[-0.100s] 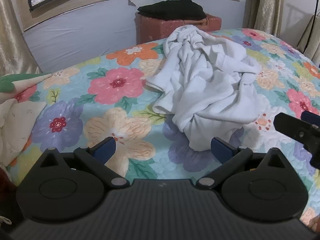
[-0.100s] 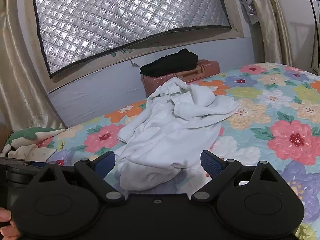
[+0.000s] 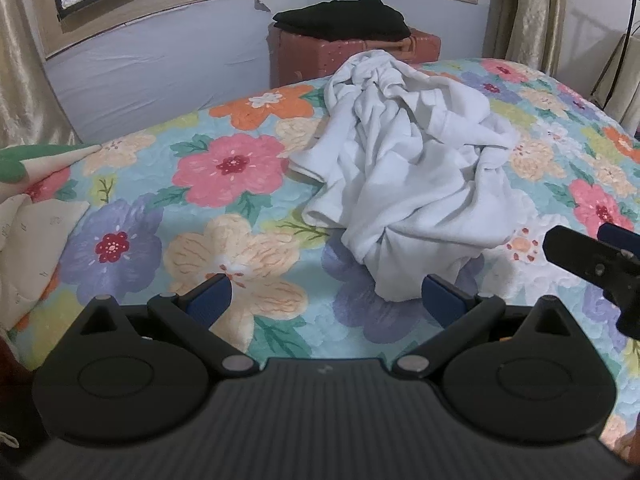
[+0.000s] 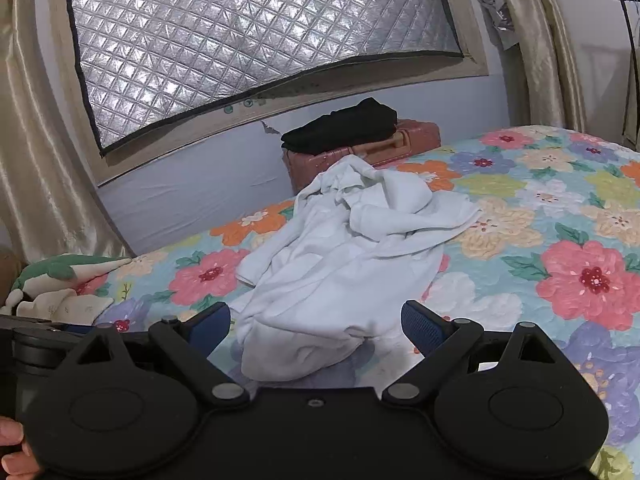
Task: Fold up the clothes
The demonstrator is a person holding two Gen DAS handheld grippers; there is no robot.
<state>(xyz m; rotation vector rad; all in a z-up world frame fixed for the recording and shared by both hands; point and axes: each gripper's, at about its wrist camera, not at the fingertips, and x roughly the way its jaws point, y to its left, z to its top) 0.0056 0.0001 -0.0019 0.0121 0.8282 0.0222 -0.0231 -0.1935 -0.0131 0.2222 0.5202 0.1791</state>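
Left wrist view: the left gripper [image 3: 326,298] is held with fingers spread apart, empty, just short of a crumpled white cotton garment [image 3: 404,168] heaped on the floral quilted bedspread [image 3: 224,168]. Right wrist view: the right gripper [image 4: 316,328] is likewise spread wide, the garment's [image 4: 344,264] near edge seen between its blue-padded fingertips [image 4: 420,326], contact not discernible.

The black left gripper with blue finger pads [image 3: 326,298] was held low and level, its jaws spread wide with nothing between them. The matching black right gripper [image 4: 316,322] sat just beside it, likewise gaping and empty, its blue-tipped finger [image 3: 576,254] poking into the left view.
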